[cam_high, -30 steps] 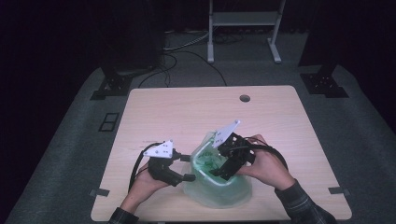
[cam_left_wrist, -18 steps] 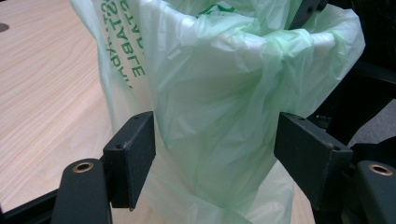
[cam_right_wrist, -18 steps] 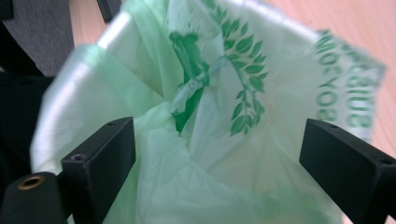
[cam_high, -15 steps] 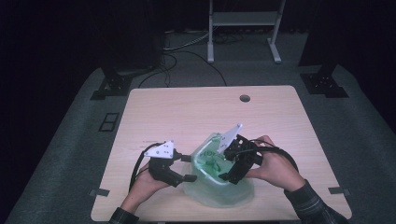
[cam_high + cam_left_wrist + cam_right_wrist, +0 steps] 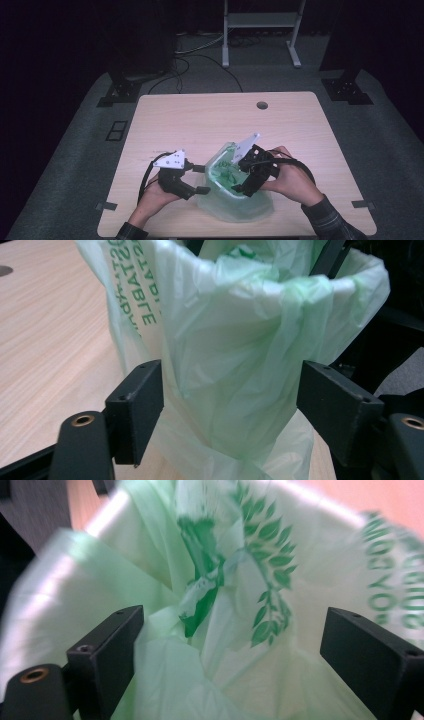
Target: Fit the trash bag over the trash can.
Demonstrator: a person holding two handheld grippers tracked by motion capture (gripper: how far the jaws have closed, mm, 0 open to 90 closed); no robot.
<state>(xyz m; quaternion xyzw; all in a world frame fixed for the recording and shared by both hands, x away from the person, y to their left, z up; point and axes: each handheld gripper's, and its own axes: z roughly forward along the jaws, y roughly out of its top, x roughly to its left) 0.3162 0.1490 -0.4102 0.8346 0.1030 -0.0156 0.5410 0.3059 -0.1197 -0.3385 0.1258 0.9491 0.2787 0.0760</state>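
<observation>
At the table's [image 5: 210,115] six o'clock edge, a thin, crinkled, translucent green bag [image 5: 235,200] with printed leaves stands open. At its nine o'clock, the left gripper [image 5: 205,179] has just been opening, jaws spread with film between them. Spread too, the right gripper [image 5: 239,190] has dipped from the rim into the mouth.

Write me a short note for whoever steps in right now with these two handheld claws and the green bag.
Left gripper: jaws have just been opening, wide apart, a fold of the green plastic bag between them, unpinched.
Right gripper: open, reaching down into the bag's mouth.
Bag: on the table, near the front edge, between both hands, mouth up and partly spread.
Done: the bag's mouth is partly opened.
Left: probably to grip the rim on each side and spread it fully.
</observation>
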